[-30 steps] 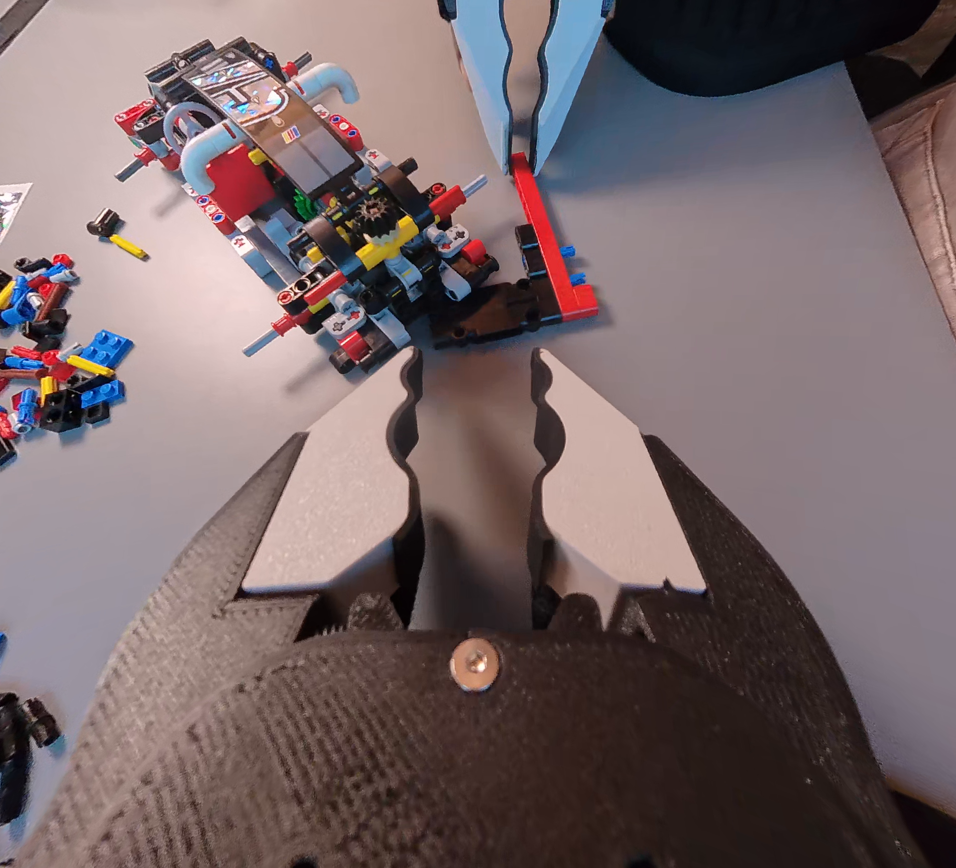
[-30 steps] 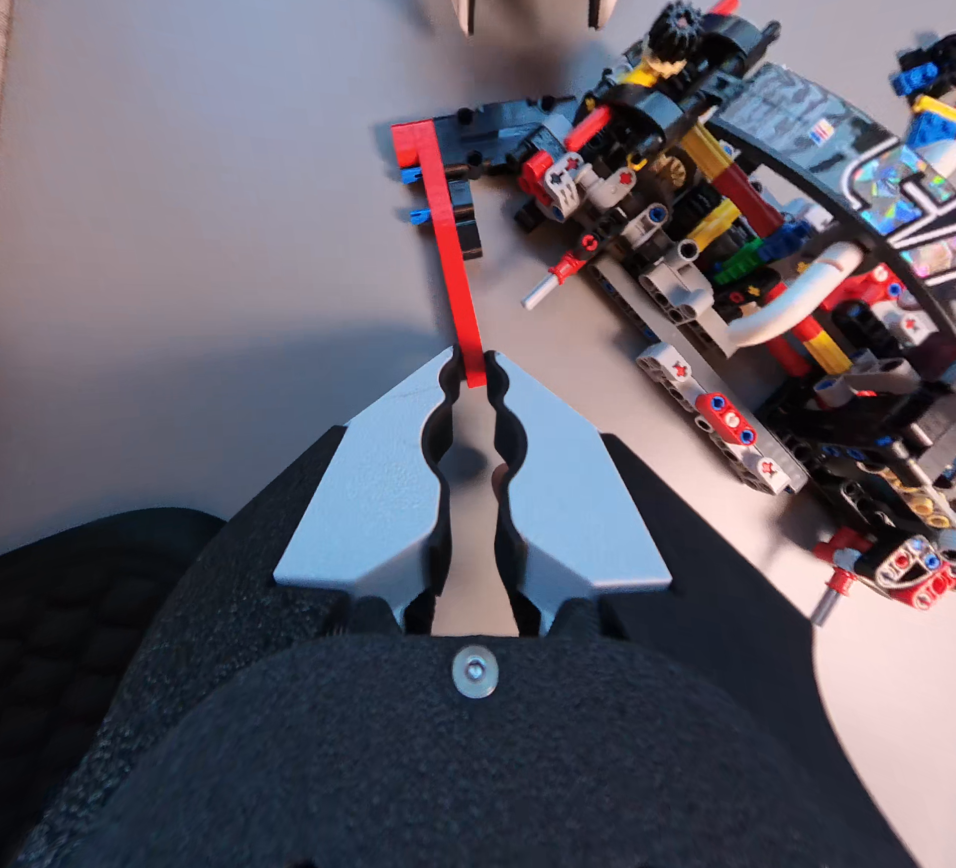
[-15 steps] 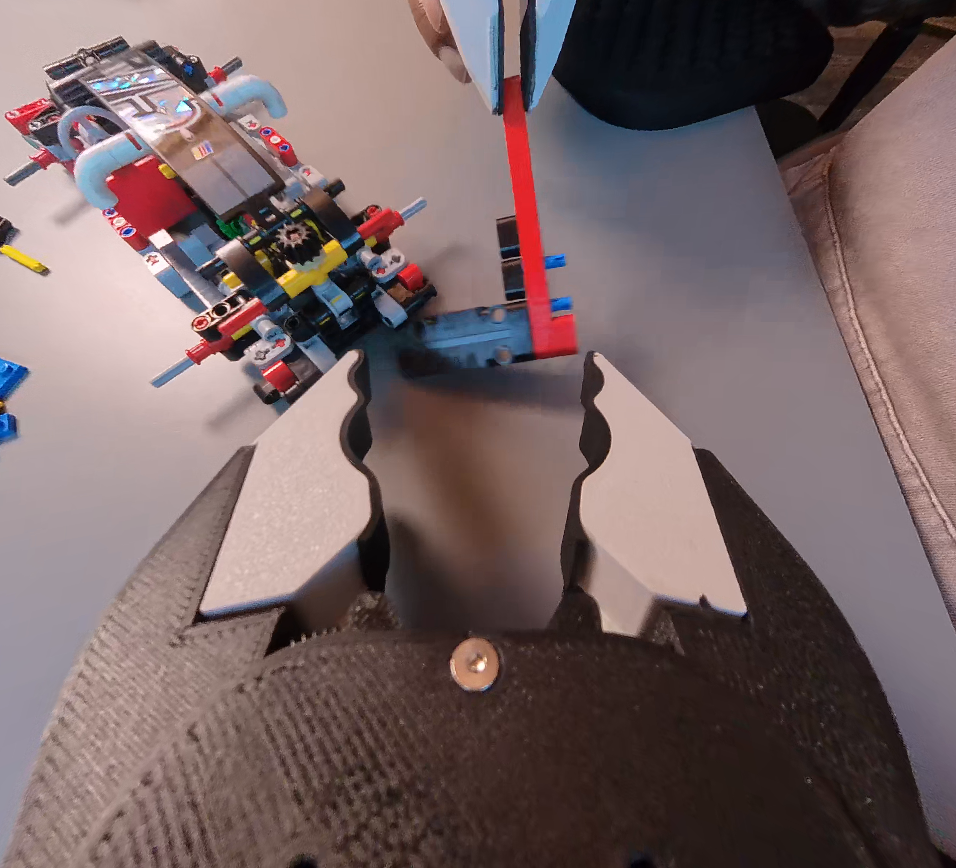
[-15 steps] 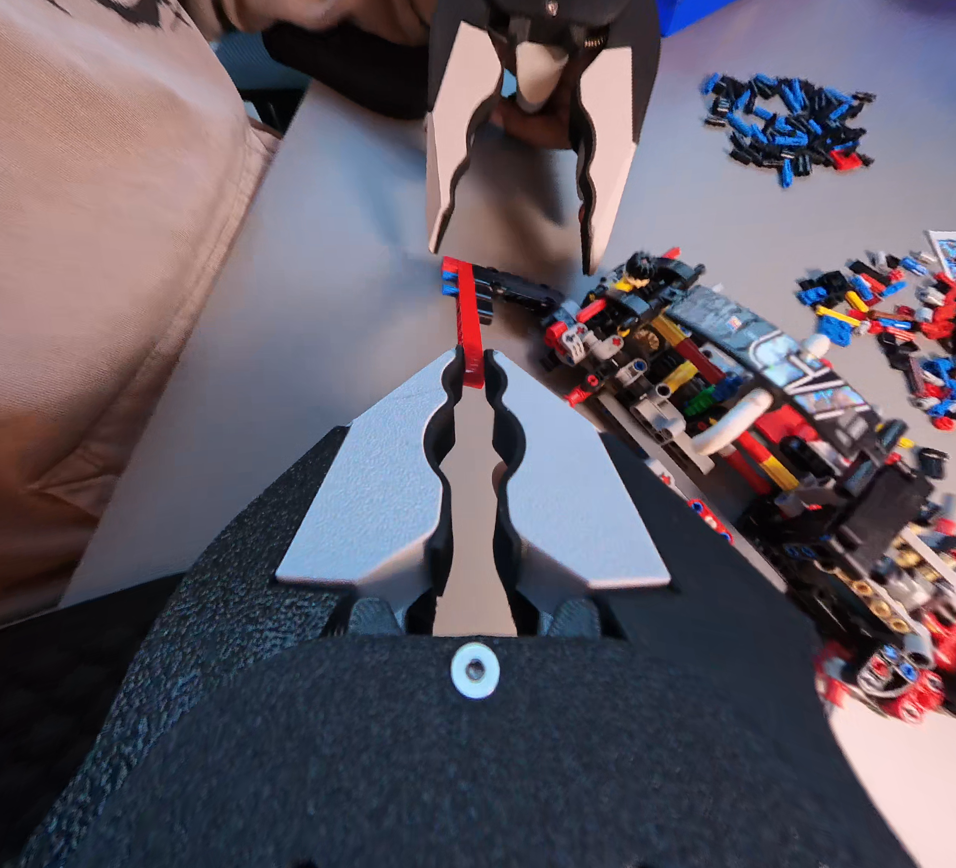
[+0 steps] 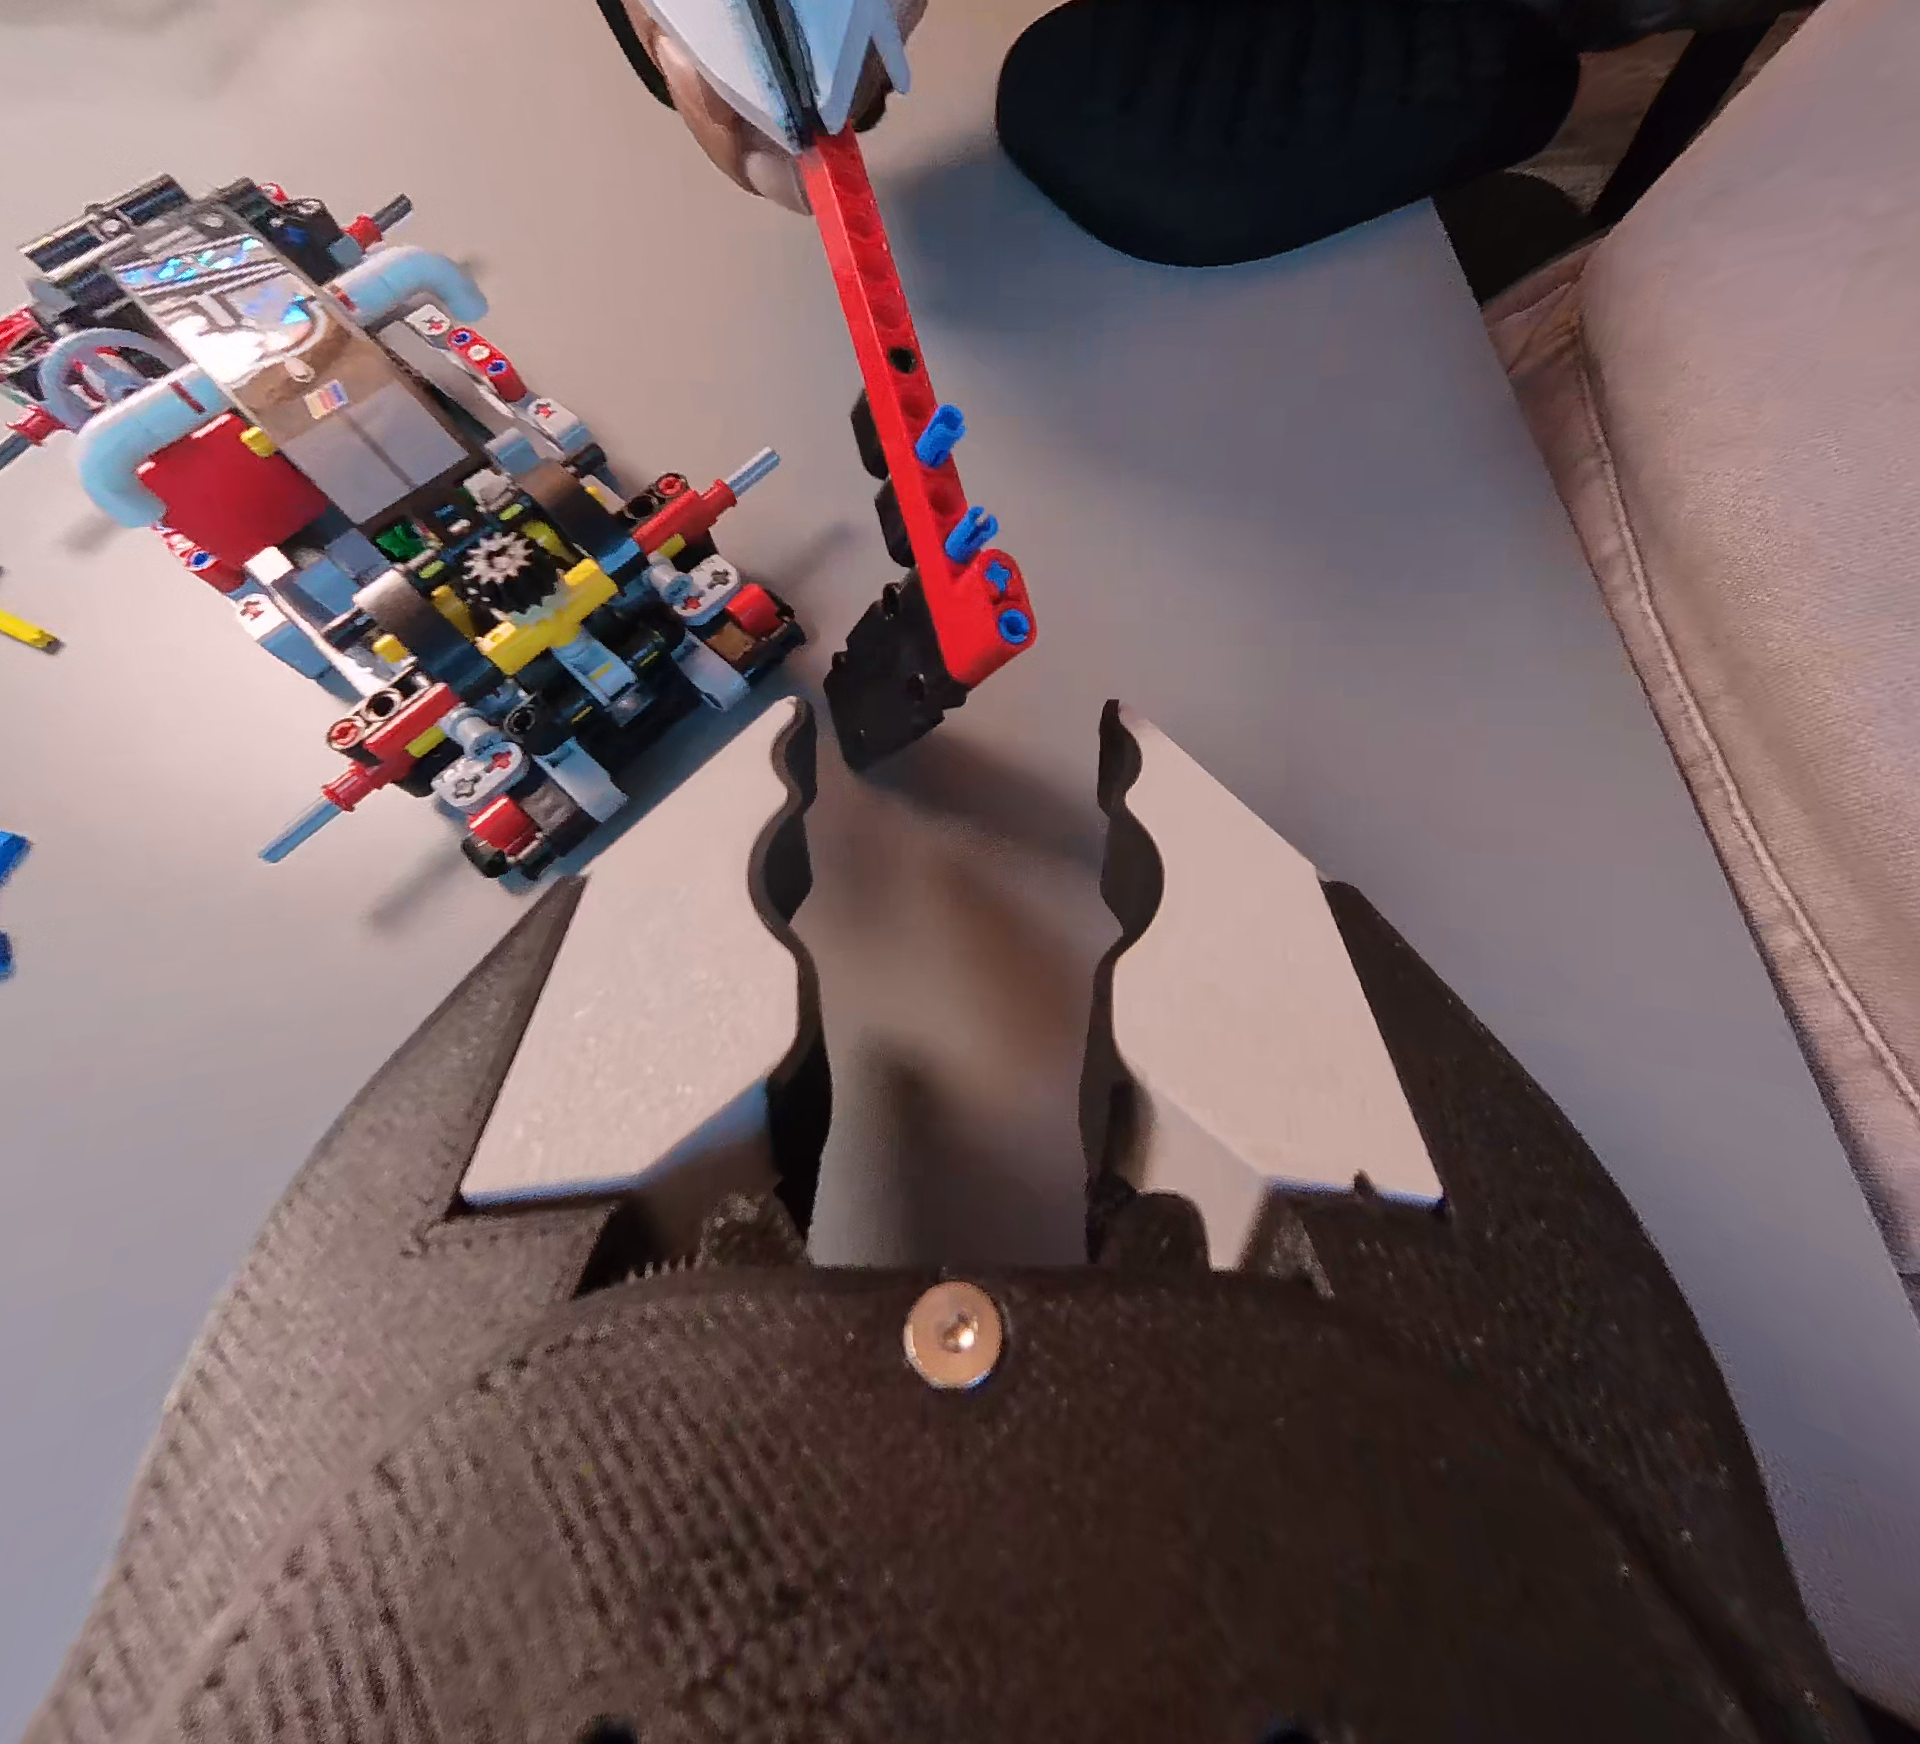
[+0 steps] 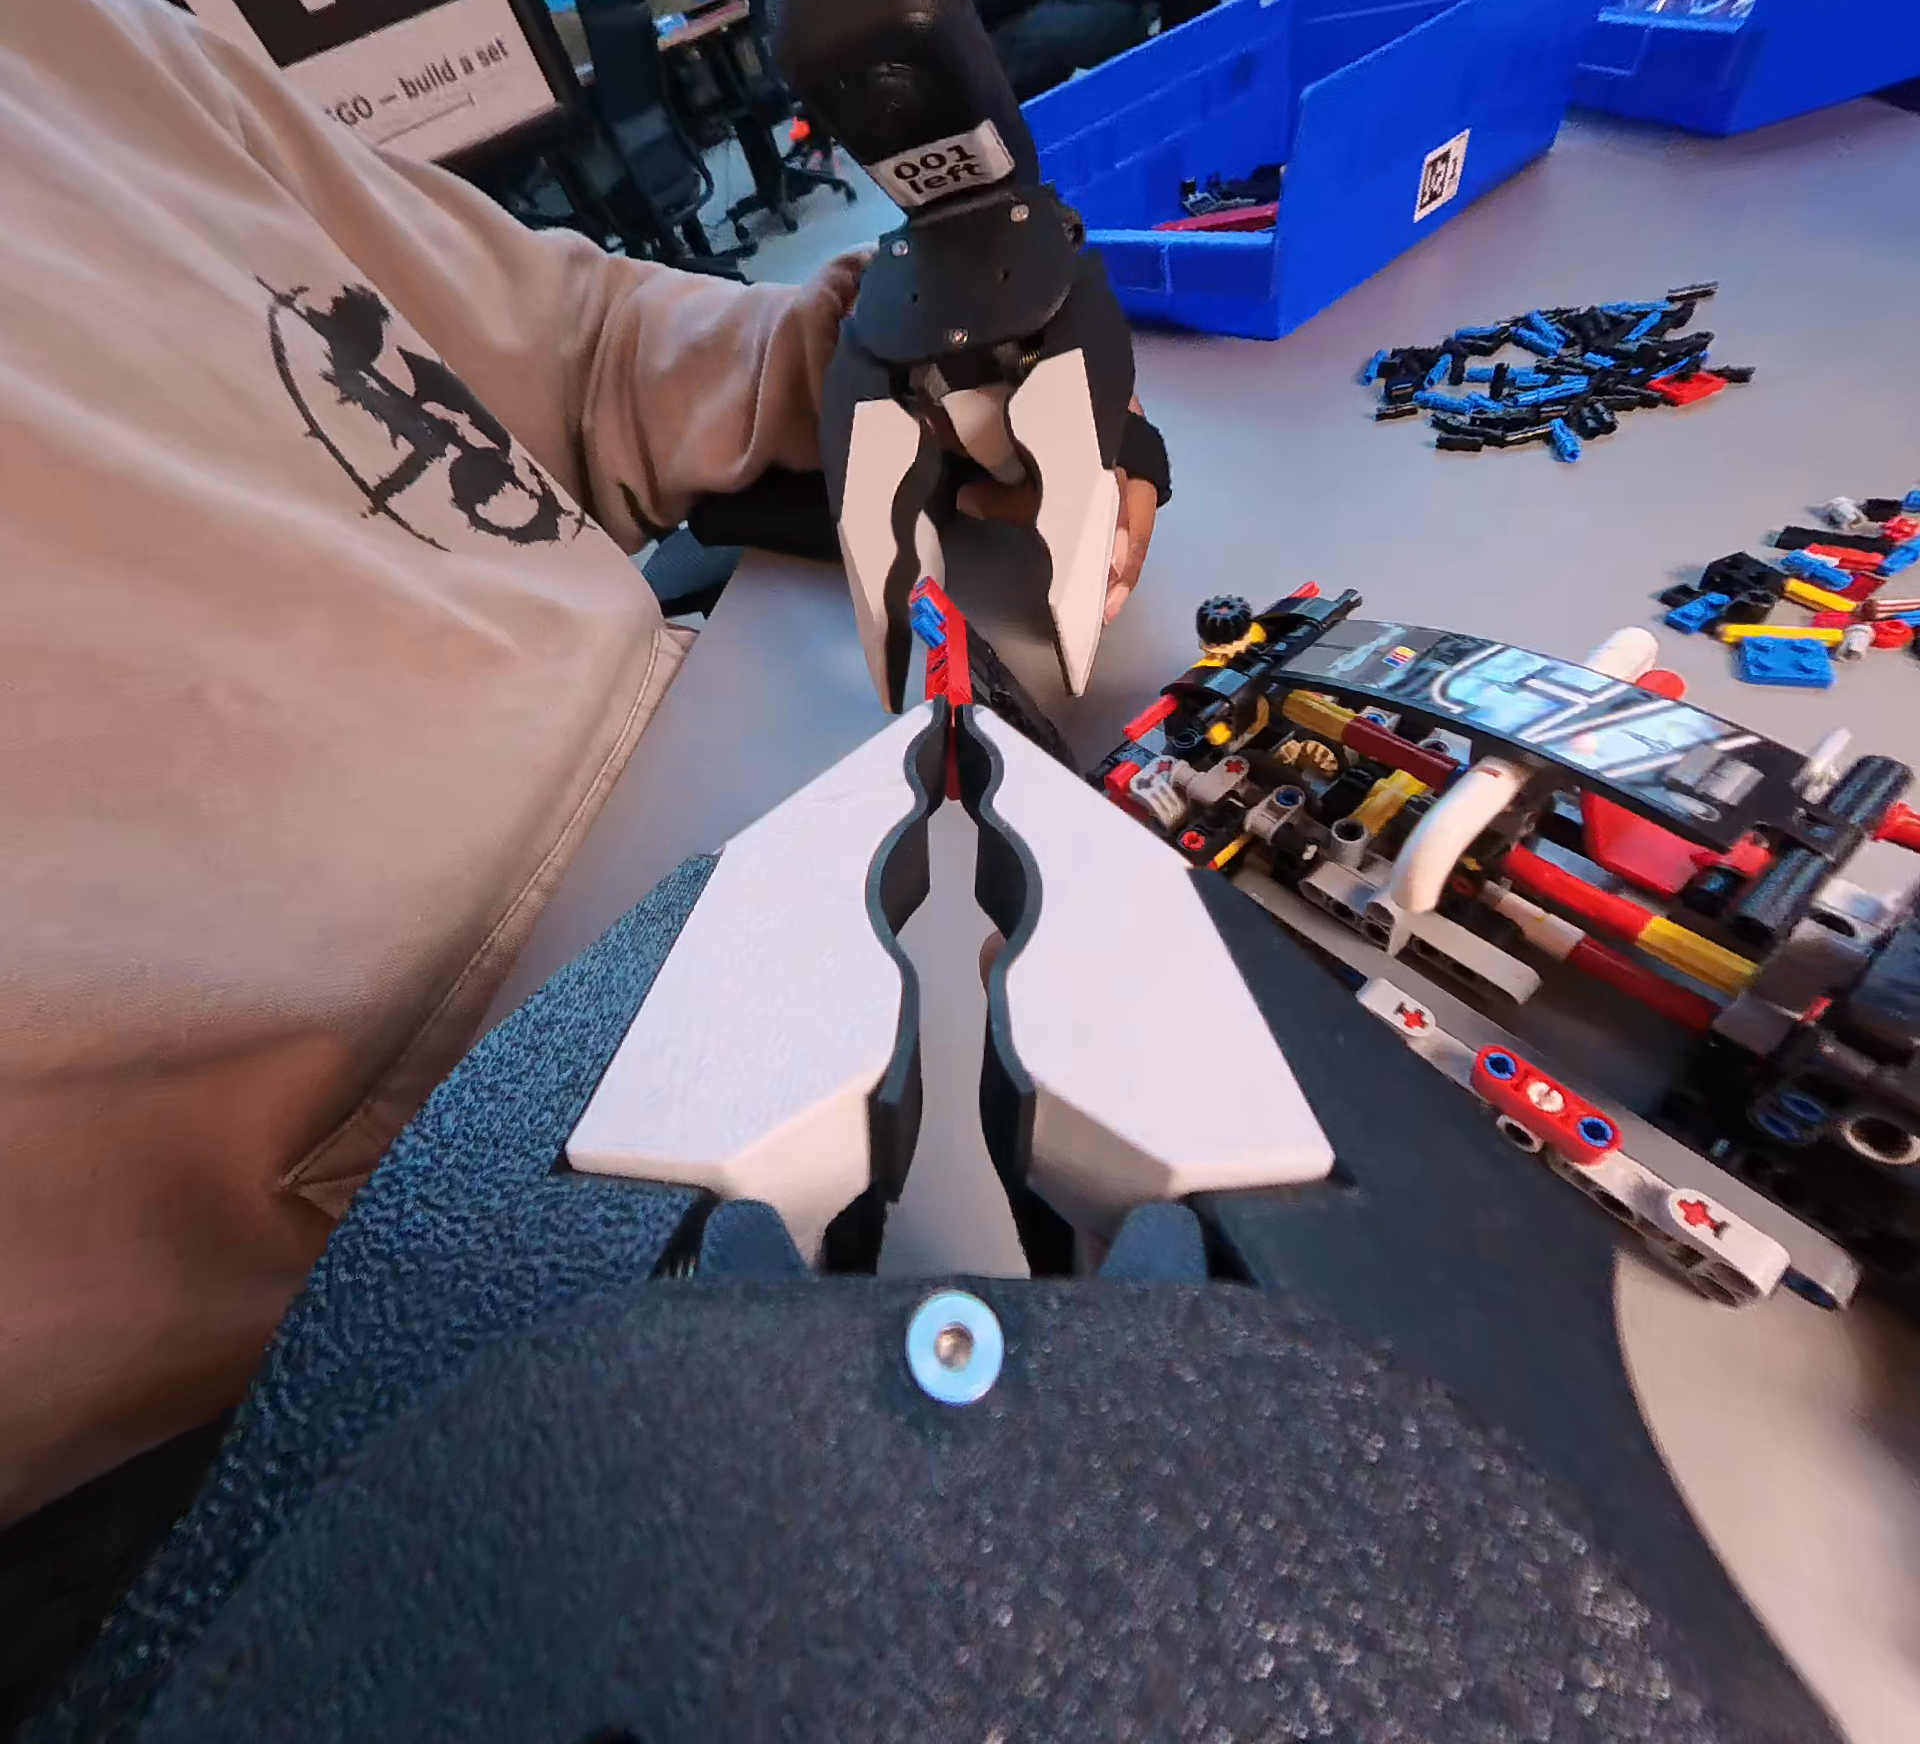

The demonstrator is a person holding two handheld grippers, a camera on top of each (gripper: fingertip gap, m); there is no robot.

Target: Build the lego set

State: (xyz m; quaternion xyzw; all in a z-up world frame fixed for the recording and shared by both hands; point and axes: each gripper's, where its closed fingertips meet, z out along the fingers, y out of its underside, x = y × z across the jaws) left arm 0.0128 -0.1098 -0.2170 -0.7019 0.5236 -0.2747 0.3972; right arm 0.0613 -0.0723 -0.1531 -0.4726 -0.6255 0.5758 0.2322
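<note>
A: Right gripper — what do we have?

B: Pinched on the top end of the red beam. Jaws nearly together, only the beam's thickness between the tips.

A: And the beam itself?

B: We see it hanging tilted in the left wrist view, lifted off the bench. Blue pins stick out of its side, and a black block is fixed at its lower end. We can't tell whether the block's lowest corner touches the bench or sits just above it.

A: Left gripper?

B: Spread wide, holding nothing. Its tips sit just below the black block, one to each side. From the right wrist view the beam's far end shows between the left gripper's fingers, but we can't tell contact there.

A: Where's the car?

B: On the bench, left of the beam in the left wrist view, near but apart. Black gear on a yellow piece at the end facing us, grey axles poking out both sides.

A: Anything else we should log?

B: Loose parts heaped further out on the bench, more small pieces beside the car, blue bins behind. A tan sleeve fills the left of the right wrist view.
</note>
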